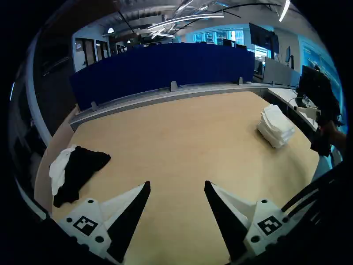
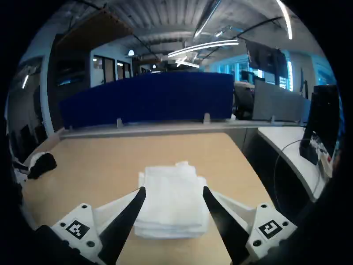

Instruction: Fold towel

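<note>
No words, numbers or brand names can be read. Square black-and-white code markers [image 1: 85, 225] sit at 7 and 5 o'clock on the left gripper [image 1: 177, 187] and the right gripper [image 2: 173, 192].

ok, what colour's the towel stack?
White; the towel stack shows best in the right gripper view.

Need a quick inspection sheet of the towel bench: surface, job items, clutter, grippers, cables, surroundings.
Surface: wooden table, bare in the middle.
Job's things: stack of folded white towels at one end; black and white cloths heaped at the other.
Clutter: nothing seen.
Grippers: left gripper open over bare table; right gripper open, fingers either side of the stack, contact unclear.
Cables: cable on the side desk, off the table.
Surroundings: blue divider behind the table; monitor on the side desk.
</note>
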Available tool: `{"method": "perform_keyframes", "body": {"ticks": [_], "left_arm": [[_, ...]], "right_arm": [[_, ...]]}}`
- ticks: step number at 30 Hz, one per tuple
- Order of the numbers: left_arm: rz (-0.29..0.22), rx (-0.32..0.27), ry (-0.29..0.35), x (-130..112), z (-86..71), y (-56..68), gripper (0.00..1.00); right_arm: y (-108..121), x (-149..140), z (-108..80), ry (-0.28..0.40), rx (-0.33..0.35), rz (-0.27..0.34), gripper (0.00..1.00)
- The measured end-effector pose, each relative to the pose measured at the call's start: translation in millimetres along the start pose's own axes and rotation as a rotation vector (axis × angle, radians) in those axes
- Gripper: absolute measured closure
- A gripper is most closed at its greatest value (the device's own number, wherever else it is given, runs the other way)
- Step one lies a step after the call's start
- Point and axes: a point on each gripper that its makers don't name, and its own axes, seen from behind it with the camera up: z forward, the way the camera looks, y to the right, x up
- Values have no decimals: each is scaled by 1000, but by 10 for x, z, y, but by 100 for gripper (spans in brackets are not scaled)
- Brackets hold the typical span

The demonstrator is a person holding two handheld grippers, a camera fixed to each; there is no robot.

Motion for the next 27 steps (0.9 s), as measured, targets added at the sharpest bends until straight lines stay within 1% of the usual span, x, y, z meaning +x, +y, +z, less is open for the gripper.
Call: {"method": "perform_keyframes", "body": {"ticks": [3,5,6,9,15,18,21,27], "left_arm": [[0,1,8,2,12,-8,10],[-1,1,11,2,24,-12,10],[-2,1,13,2,31,-14,10],[-7,1,22,10,61,-22,10],[-30,12,60,80,130,-81,10],[-45,30,102,168,151,-149,10],[-57,57,163,302,158,-257,10],[-80,127,288,585,125,-541,10]], "right_arm": [[-151,298,-77,116,18,16,0],[-202,456,-122,178,14,34,0],[-225,526,-142,206,13,42,0],[-286,647,-176,255,8,54,0],[-367,717,-159,272,0,22,0],[-423,777,-163,283,-9,11,0],[-528,829,-165,302,-4,6,0],[-768,935,-150,322,4,9,0]]}}
